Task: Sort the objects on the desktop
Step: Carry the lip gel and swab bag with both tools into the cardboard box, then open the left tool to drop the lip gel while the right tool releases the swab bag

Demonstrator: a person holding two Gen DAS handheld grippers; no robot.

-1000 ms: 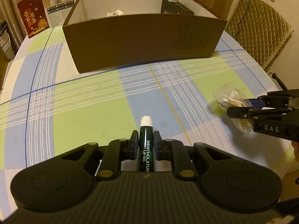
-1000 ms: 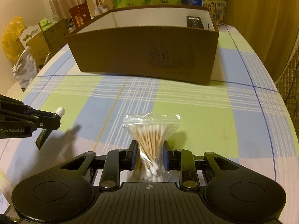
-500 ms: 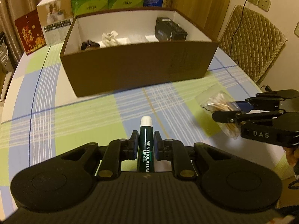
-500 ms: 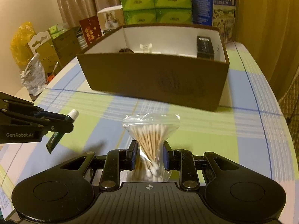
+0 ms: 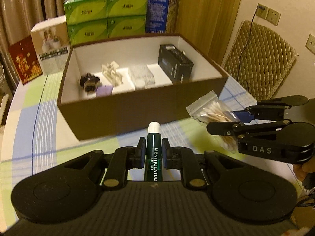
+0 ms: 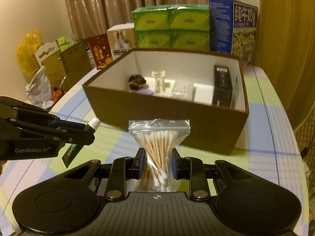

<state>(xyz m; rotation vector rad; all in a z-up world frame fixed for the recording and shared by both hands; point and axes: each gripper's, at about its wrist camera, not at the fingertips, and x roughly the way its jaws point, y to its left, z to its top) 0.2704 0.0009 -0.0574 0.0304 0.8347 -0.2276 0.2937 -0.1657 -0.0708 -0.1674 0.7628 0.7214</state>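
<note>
My left gripper [image 5: 154, 153] is shut on a dark green lip gel tube [image 5: 153, 153] with a white cap, held above the checked tablecloth. My right gripper [image 6: 156, 162] is shut on a small zip bag of cotton swabs [image 6: 158, 143], pinched at its middle. Ahead stands the brown cardboard box [image 5: 126, 116] with a white inside. In it lie a black case [image 5: 175, 65], a clear packet [image 5: 142, 74], a white piece [image 5: 112, 71], a dark furry thing [image 5: 89, 80] and a purple piece [image 5: 104, 90]. Both grippers hover just short of the box's near wall, side by side. In the right wrist view the left gripper [image 6: 86, 132] is at the left; in the left wrist view the right gripper [image 5: 222, 121] is at the right.
Green tissue packs [image 5: 106, 17], a blue carton [image 5: 157, 7], a white box [image 5: 51, 45] and a red card [image 5: 24, 59] line the table behind the box. A padded chair [image 5: 258, 59] stands to the right. Cartons and bags [image 6: 49, 68] sit beyond the table's left edge.
Both grippers have risen and moved toward the box, each still holding its object. The box's inside has come into view over its near wall.
</note>
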